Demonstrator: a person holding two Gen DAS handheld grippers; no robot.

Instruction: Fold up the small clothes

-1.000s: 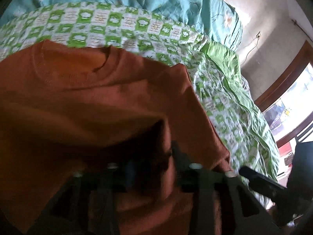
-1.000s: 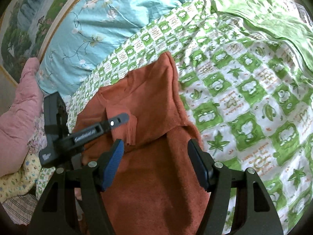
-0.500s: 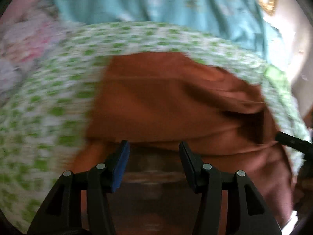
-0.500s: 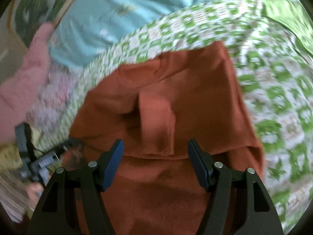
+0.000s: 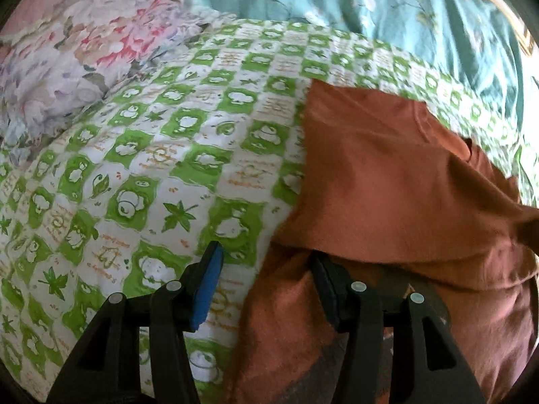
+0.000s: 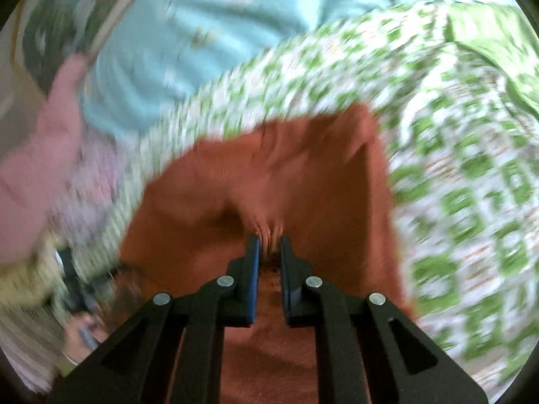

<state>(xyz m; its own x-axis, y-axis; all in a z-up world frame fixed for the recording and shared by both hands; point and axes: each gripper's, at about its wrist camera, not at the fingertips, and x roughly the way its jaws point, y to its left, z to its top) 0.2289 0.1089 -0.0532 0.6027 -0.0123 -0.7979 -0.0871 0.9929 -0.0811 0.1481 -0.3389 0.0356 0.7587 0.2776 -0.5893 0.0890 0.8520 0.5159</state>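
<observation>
A rust-orange shirt [image 5: 387, 185] lies partly folded on a green-and-white checked bedspread [image 5: 151, 168]. My left gripper [image 5: 267, 269] is open at the shirt's left edge. A lower layer of the cloth runs loosely between its fingers, and the folded upper layer ends just ahead of them. In the blurred right wrist view, my right gripper [image 6: 269, 245] is closing on the shirt [image 6: 303, 175], with a puckered fold pinched between its pads. The left gripper [image 6: 77, 289] shows as a dark blur at the lower left there.
A floral pillow [image 5: 67, 50] lies at the bed's far left, with a teal quilt [image 5: 404, 17] behind it. A pink quilt [image 6: 33, 168] sits at the left of the right wrist view. The bedspread [image 6: 454, 168] extends to the right of the shirt.
My right gripper's jaws went from wide apart to closed on a fold of the shirt. My left gripper swung left off the shirt's middle to its left edge, and its fingers parted slightly.
</observation>
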